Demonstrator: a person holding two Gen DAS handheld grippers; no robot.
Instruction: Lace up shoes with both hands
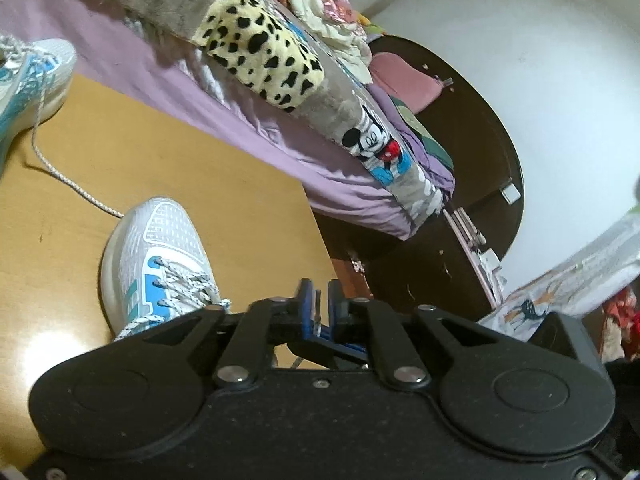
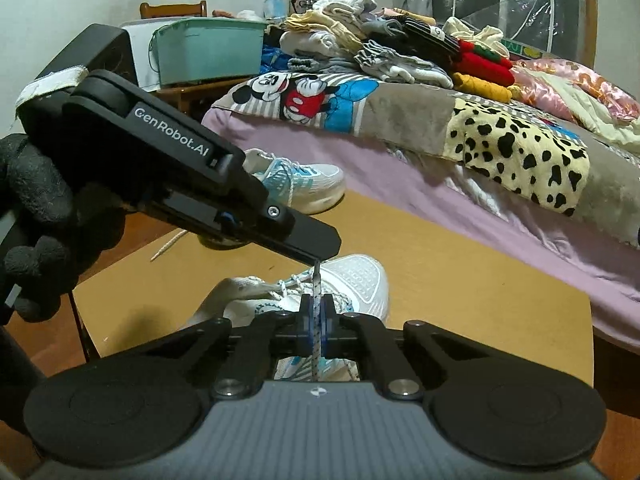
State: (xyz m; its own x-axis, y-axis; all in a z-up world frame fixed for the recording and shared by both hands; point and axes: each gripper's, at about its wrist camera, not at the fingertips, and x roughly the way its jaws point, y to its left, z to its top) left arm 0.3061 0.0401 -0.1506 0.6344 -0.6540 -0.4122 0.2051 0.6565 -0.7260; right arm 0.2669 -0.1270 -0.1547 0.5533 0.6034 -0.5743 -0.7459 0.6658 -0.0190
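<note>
A white and blue sneaker [image 1: 160, 248] lies on the tan table [image 1: 208, 176], its speckled white lace crossed through the eyelets. In the right wrist view the same sneaker [image 2: 360, 280] sits just beyond my right gripper [image 2: 316, 314], which is shut on a stretch of its lace [image 2: 315, 280]. The lace runs straight up to my left gripper [image 2: 320, 254], which comes in from the left in a black-gloved hand [image 2: 36, 216] and is shut on it too. In its own view the left gripper [image 1: 319, 300] shows blue pads closed on a thin strand. A second sneaker [image 2: 308, 180] stands farther back.
The second sneaker [image 1: 36, 72] trails a loose lace [image 1: 56, 168] across the table. A bed with a purple sheet [image 2: 500, 216] and a patchwork blanket [image 2: 500, 148] borders the table's far side. Clothes [image 2: 400, 52] are piled on it. A teal box [image 2: 208, 48] stands at the back left.
</note>
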